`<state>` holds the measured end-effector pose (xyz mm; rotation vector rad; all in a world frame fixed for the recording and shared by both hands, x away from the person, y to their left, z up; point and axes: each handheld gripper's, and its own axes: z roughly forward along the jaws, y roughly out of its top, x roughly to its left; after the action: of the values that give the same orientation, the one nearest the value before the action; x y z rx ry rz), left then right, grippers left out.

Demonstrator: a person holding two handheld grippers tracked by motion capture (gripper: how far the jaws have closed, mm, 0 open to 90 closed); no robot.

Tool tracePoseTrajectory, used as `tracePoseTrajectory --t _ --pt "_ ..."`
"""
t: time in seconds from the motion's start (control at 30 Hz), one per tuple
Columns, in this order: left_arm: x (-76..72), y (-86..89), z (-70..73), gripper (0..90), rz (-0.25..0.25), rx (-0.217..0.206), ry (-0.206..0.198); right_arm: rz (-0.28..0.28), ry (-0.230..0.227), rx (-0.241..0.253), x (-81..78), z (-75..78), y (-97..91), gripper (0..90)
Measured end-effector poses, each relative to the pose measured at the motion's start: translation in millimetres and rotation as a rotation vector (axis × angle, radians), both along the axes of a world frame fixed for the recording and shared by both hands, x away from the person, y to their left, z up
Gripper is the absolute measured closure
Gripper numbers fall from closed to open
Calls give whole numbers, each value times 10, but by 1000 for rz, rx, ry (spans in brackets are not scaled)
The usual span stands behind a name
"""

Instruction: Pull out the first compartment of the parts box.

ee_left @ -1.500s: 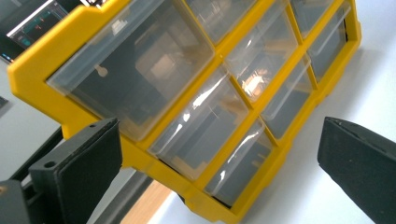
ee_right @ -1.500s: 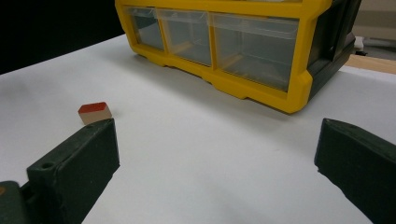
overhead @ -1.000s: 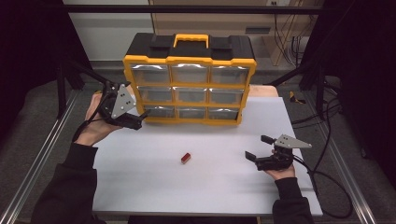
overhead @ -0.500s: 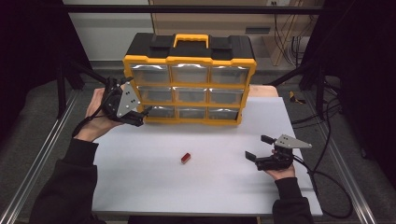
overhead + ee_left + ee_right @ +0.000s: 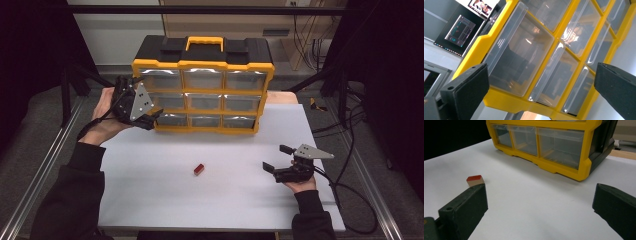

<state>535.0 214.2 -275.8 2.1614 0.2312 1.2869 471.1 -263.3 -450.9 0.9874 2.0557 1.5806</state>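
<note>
Your left tongs [image 5: 150,120] hang released at the left end of the yellow drawer cabinet [image 5: 202,97], just off its clear drawers [image 5: 521,53], while your right tongs [image 5: 278,159] rest released on the white surface [image 5: 150,200], well apart from the small red block [image 5: 199,169].

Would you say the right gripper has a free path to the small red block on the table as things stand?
Probably yes. The right gripper is open and faces the red block, which lies alone on the white table with bare surface between them. The drawer cabinet stands farther back, out of the way.
</note>
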Motion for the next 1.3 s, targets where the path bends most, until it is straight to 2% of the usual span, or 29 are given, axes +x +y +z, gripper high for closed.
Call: tracePoseTrajectory --t 0.33,0.57,1.0,1.17,1.3 --pt "82 -45 41 0 9 61 -22 1 1 -2 2 -4 4 4" --pt "141 -86 63 0 7 69 -32 1 2 -1 0 -1 2 5" --pt "288 -148 31 0 22 139 -62 0 0 -2 -1 0 0 5" --pt "319 -167 30 0 27 141 -73 0 1 -3 0 -2 2 5" --pt "349 -188 18 0 29 163 -88 0 1 -2 -2 0 0 4"
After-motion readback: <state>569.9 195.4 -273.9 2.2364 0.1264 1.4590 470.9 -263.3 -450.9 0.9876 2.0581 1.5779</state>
